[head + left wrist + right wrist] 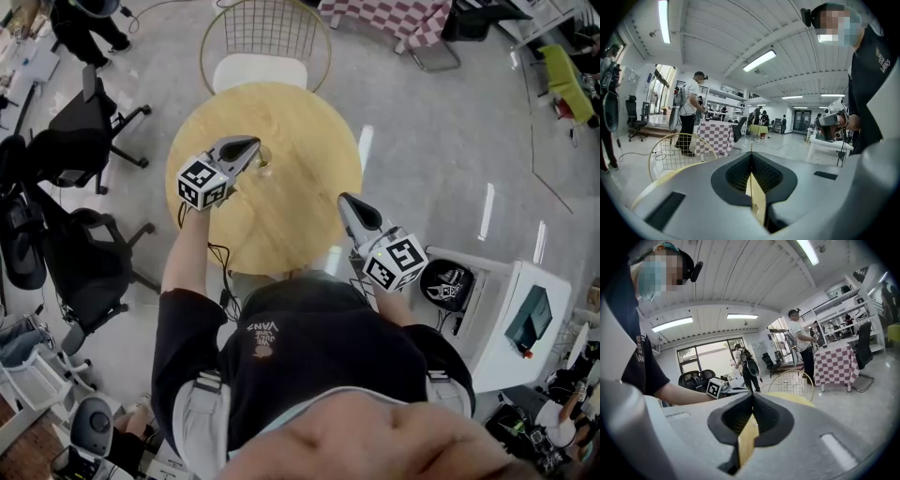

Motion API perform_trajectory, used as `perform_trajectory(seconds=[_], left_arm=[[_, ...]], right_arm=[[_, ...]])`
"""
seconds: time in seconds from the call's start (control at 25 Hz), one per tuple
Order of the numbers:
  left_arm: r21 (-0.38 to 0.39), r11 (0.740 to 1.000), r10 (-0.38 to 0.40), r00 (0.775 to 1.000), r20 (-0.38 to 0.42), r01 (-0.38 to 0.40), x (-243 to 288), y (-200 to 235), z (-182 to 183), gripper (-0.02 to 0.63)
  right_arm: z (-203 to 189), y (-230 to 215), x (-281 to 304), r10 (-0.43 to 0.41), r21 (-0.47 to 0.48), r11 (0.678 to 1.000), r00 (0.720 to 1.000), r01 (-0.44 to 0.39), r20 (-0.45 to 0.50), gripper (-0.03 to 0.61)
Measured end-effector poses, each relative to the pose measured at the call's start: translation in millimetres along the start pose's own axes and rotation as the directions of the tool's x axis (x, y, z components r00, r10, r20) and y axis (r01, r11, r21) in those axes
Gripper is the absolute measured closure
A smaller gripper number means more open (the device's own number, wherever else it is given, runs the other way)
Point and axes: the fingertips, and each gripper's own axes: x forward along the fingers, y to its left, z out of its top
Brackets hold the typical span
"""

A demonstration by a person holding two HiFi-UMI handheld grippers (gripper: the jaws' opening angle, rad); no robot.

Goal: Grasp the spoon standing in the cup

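Note:
A round wooden table (291, 202) carries a small clear cup (265, 163) near its far left. My left gripper (254, 144) reaches over the cup. In the left gripper view its jaws (751, 154) stand closed, and the thin spoon handle (751, 180) runs upright between them. The spoon's bowl is hidden. My right gripper (343, 199) hovers over the table's right front part, away from the cup. Its jaws (752, 397) meet with nothing between them; only tabletop shows through the gap below.
A gold wire-backed chair (262, 37) with a white seat stands at the table's far side. Black office chairs (89, 131) crowd the left. A white cabinet (511, 309) stands at the right and a checkered table (384, 17) behind. Other people (689, 112) stand around the room.

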Motion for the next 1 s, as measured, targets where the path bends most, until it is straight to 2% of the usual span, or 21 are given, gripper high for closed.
perform_trajectory(seconds=[0.6,1.0], left_arm=[[-0.046,0.999,0.026,0.996,0.081,-0.022,-19,1,19,0.601],[-0.046,0.999,0.030,0.992,0.124,-0.024,-32,-1,32,0.601]], right_arm=[[2,5,0,0.015,-0.002,1.000,1.000,-0.015,0.009,0.580],[4,10,1,0.025,-0.001,1.000,1.000,-0.025,0.019,0.580]])
